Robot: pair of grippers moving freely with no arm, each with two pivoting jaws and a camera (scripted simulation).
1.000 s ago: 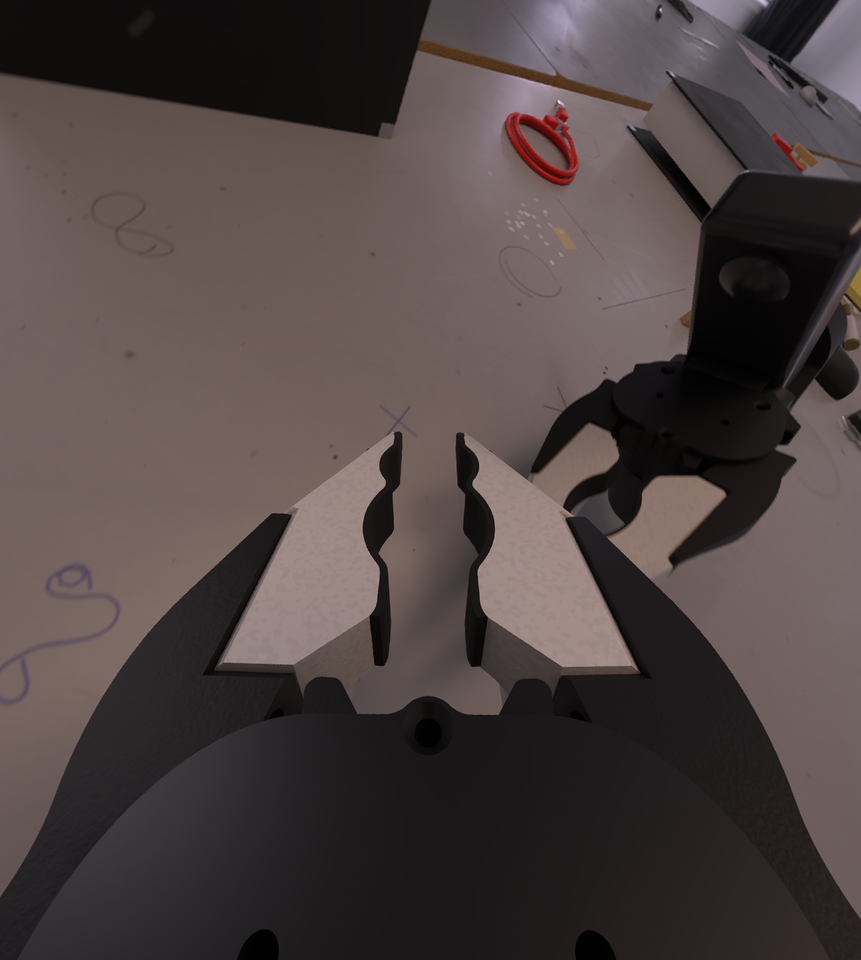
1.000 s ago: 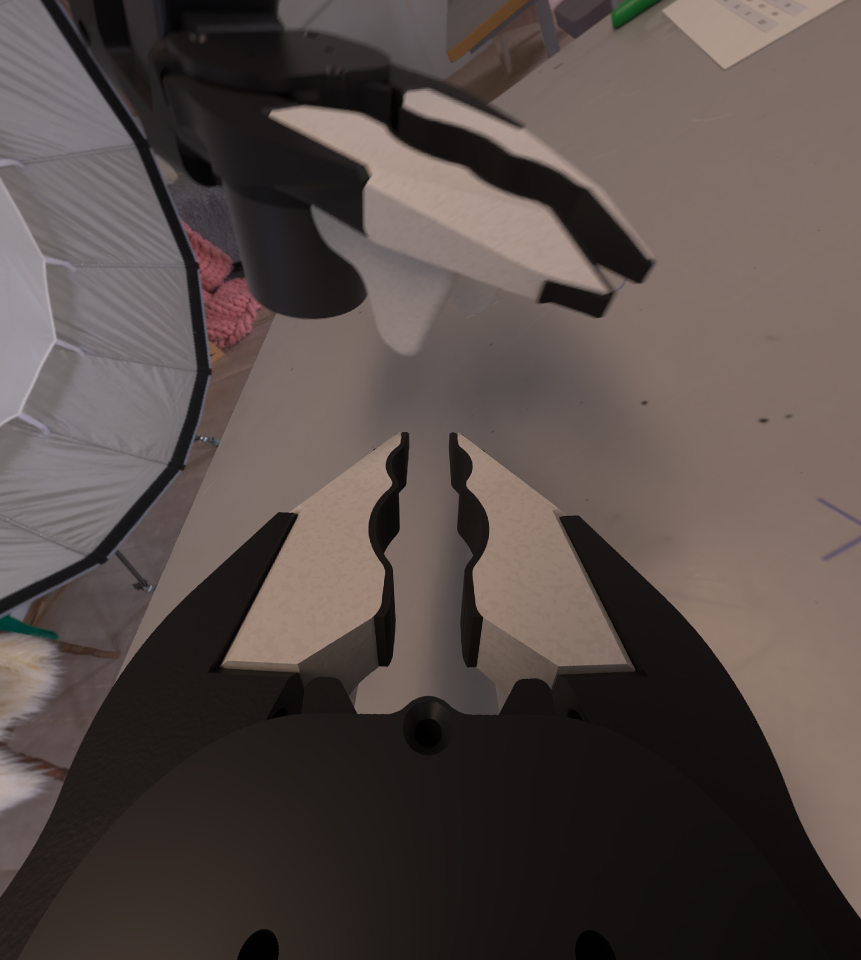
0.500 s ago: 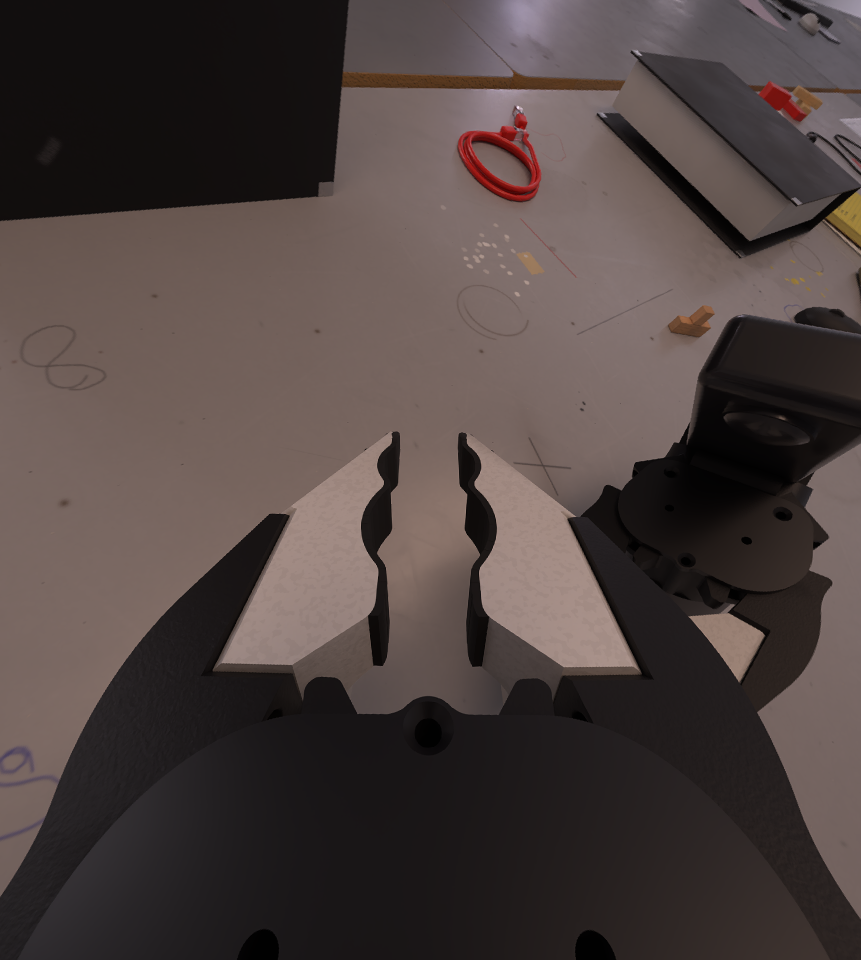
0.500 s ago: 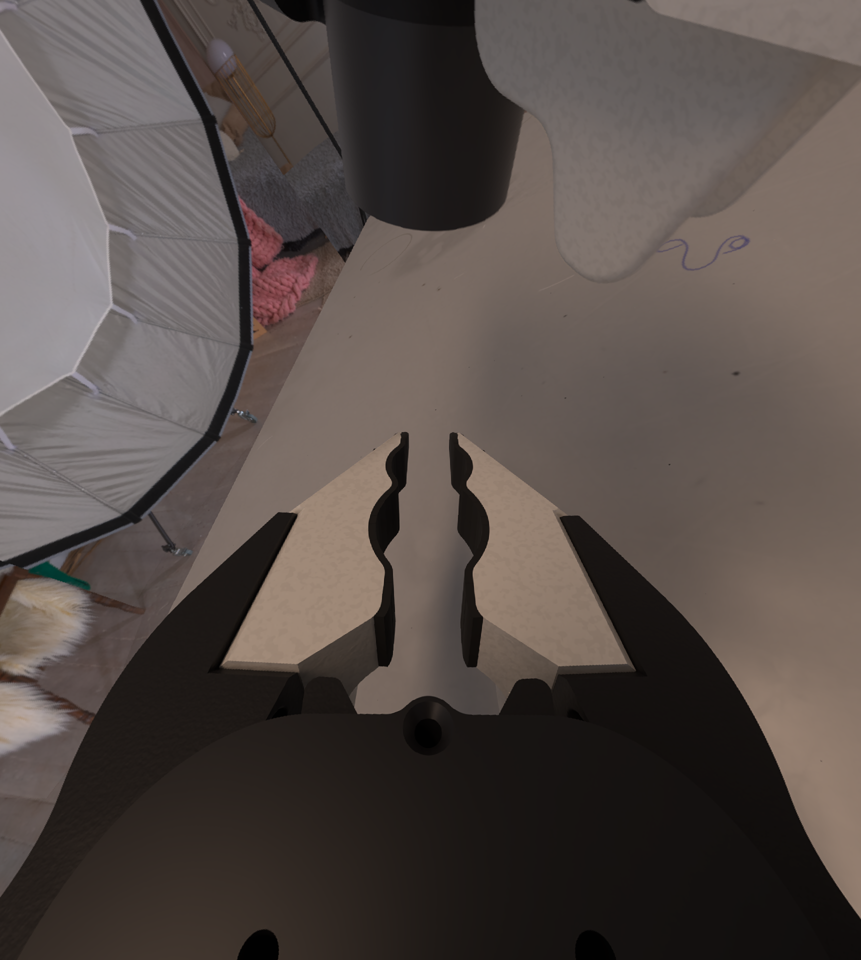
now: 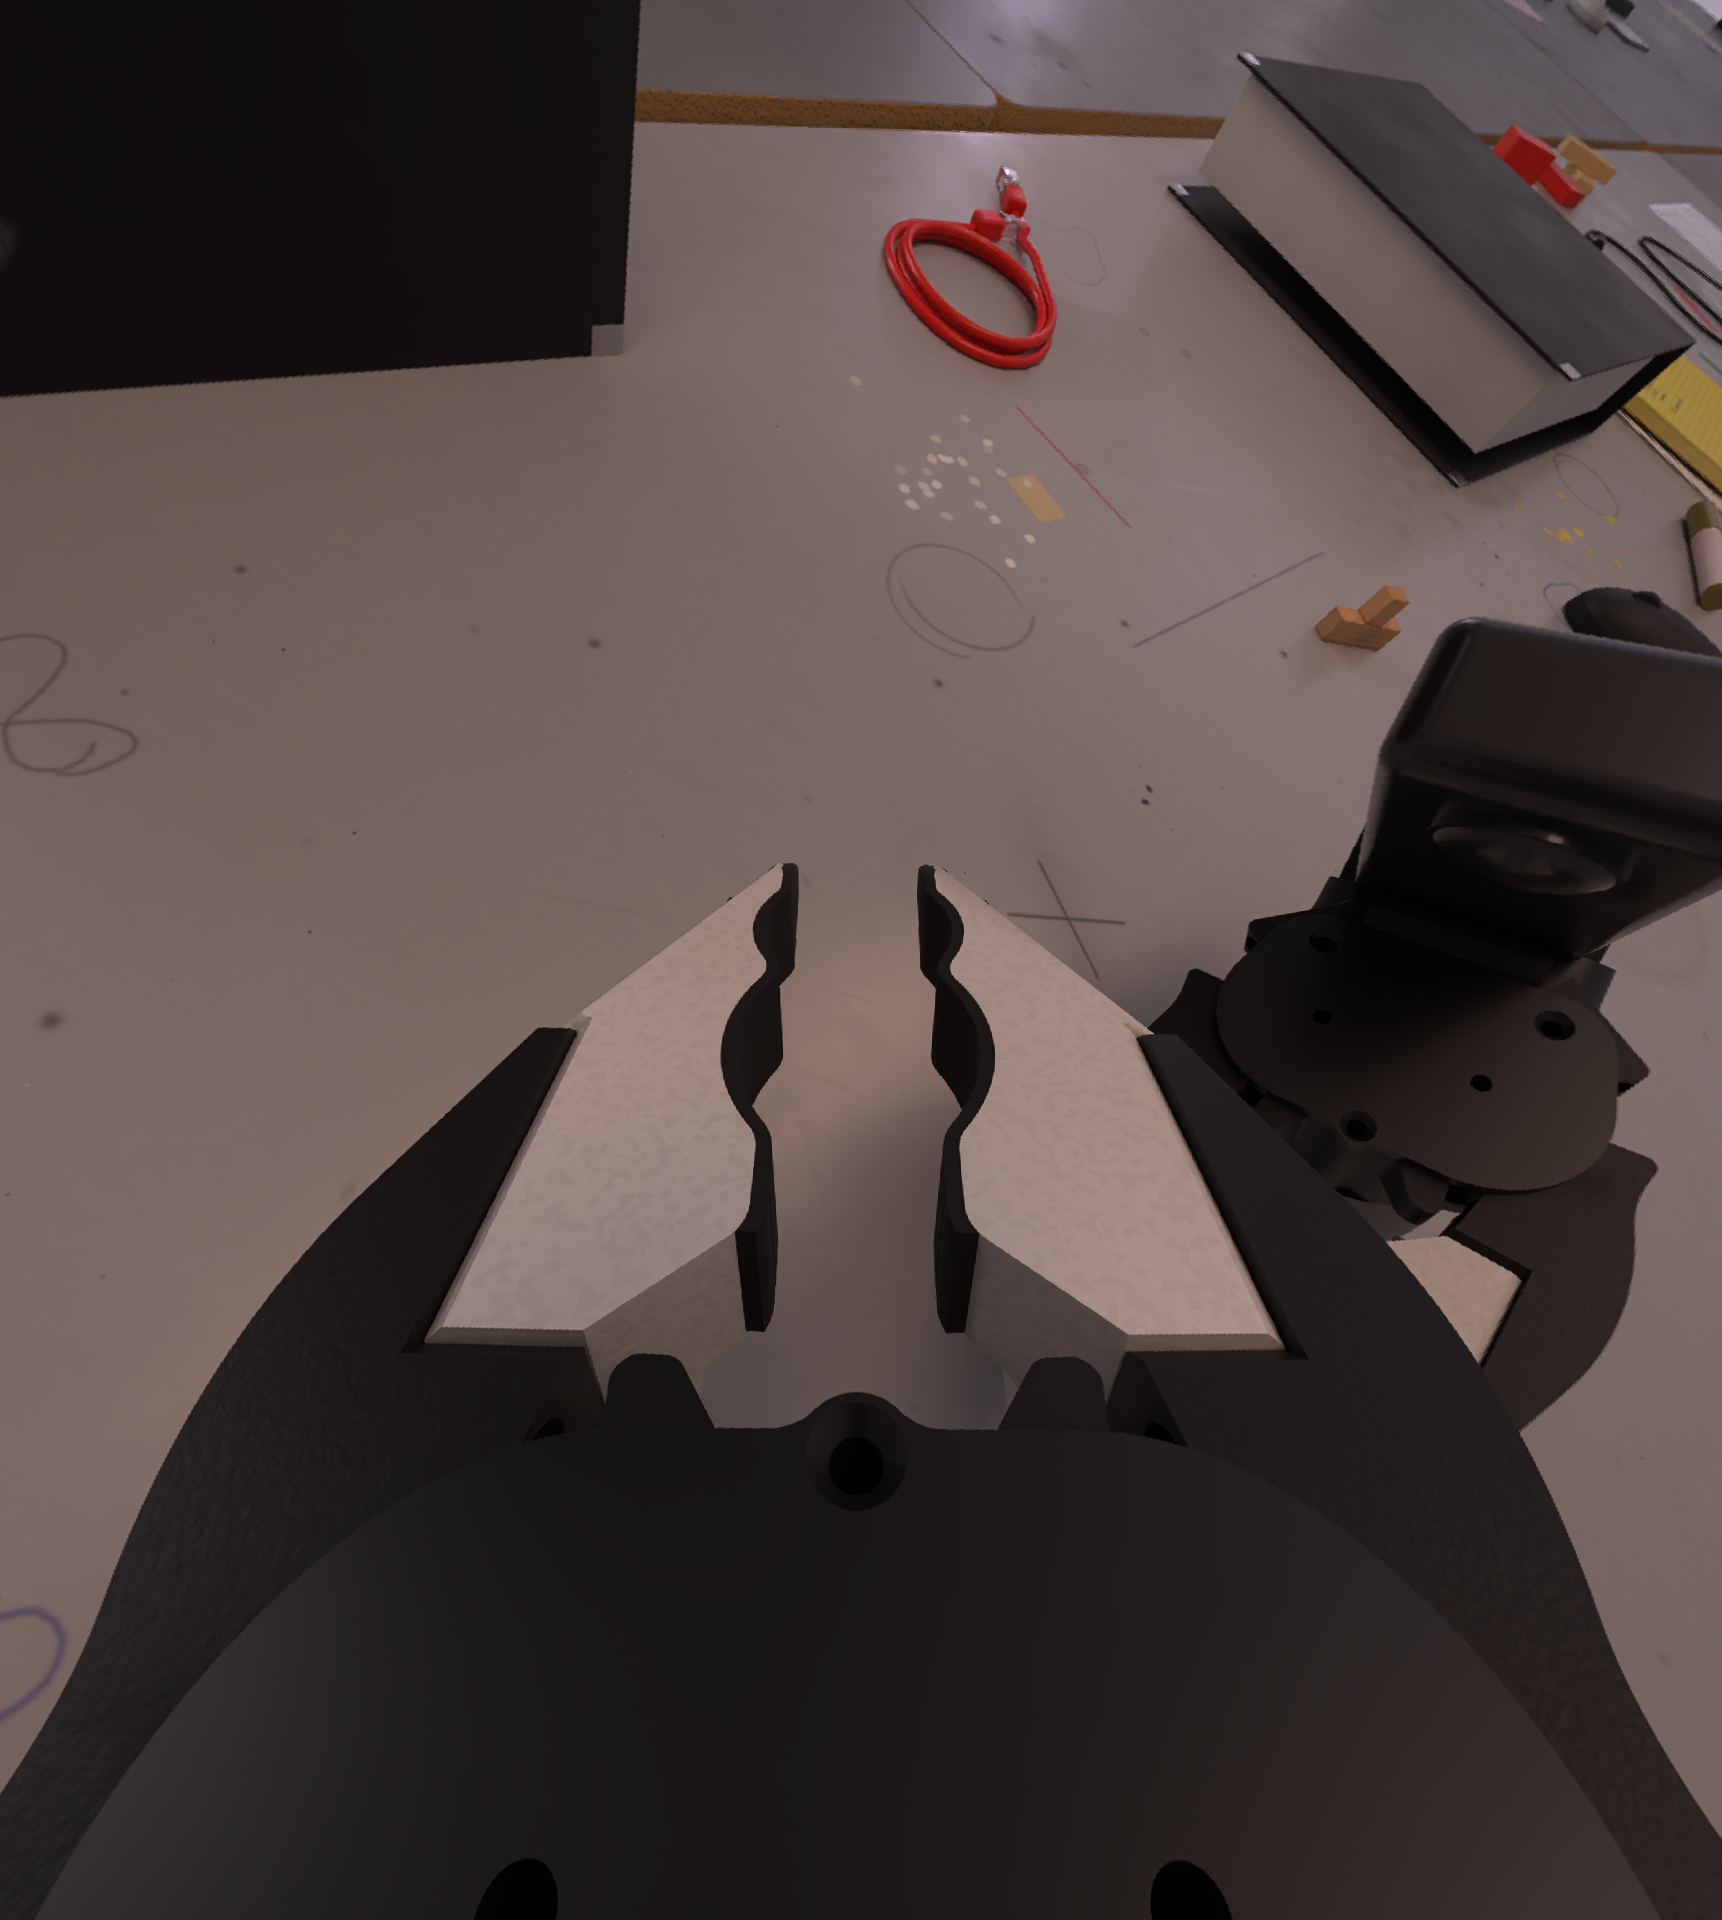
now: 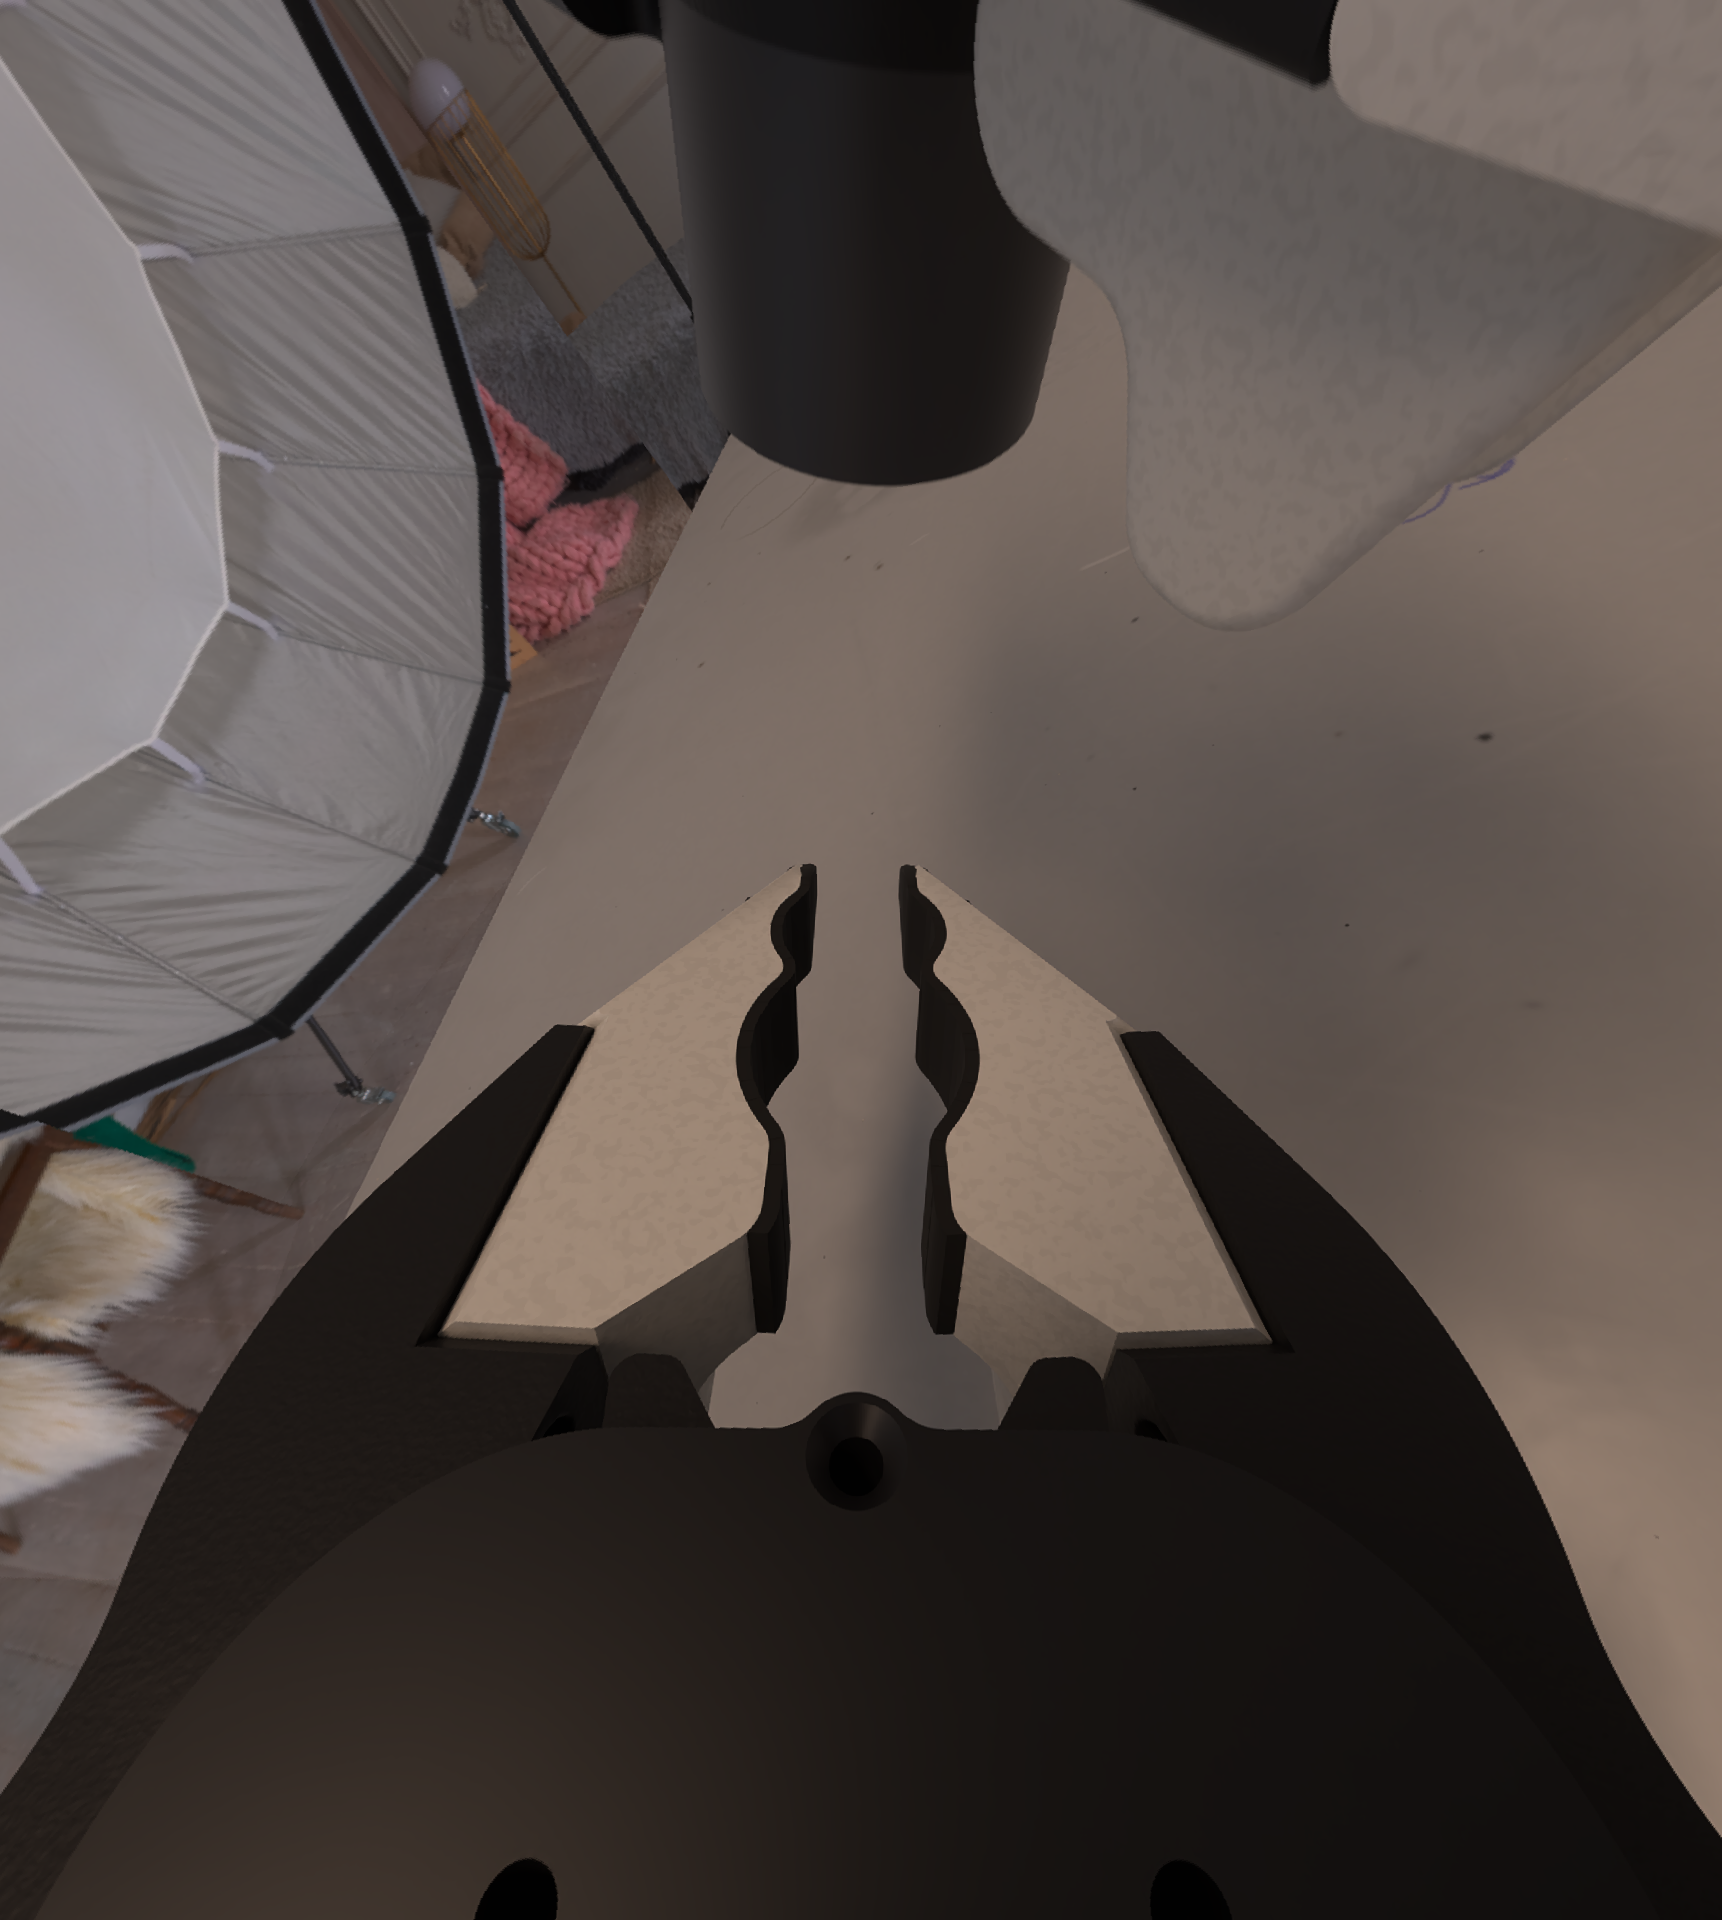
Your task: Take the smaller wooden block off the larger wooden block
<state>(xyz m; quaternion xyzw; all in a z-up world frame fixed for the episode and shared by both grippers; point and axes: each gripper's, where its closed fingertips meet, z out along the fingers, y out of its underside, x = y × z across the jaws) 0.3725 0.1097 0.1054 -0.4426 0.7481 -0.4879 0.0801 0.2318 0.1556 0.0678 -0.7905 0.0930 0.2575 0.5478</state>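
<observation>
Two small wooden blocks lie far off at the right in the left wrist view: the smaller block (image 5: pixel 1385 603) rests across the larger block (image 5: pixel 1343 629). My left gripper (image 5: pixel 857 878) is open by a narrow gap and empty, above bare table, well short of the blocks. The right gripper's black body (image 5: pixel 1408 1081) sits low beside it on the right. In the right wrist view my right gripper (image 6: pixel 857 878) is open by a narrow gap and empty, near the table's left edge. The left gripper's pale finger (image 6: pixel 1252 364) hangs above it. The blocks do not show there.
On the table (image 5: pixel 421 727) are a red cable coil (image 5: pixel 976 286), a big black box (image 5: pixel 254 177), a white box with a black lid (image 5: pixel 1439 249), a yellow pad (image 5: pixel 1709 431) and a marker (image 5: pixel 1709 556). A white umbrella (image 6: pixel 109 468) stands beyond the table edge (image 6: pixel 576 779).
Since a second ago the left gripper has risen and swung, so the wooden blocks have come into view and the right gripper lies under it. In the last half second almost nothing moved.
</observation>
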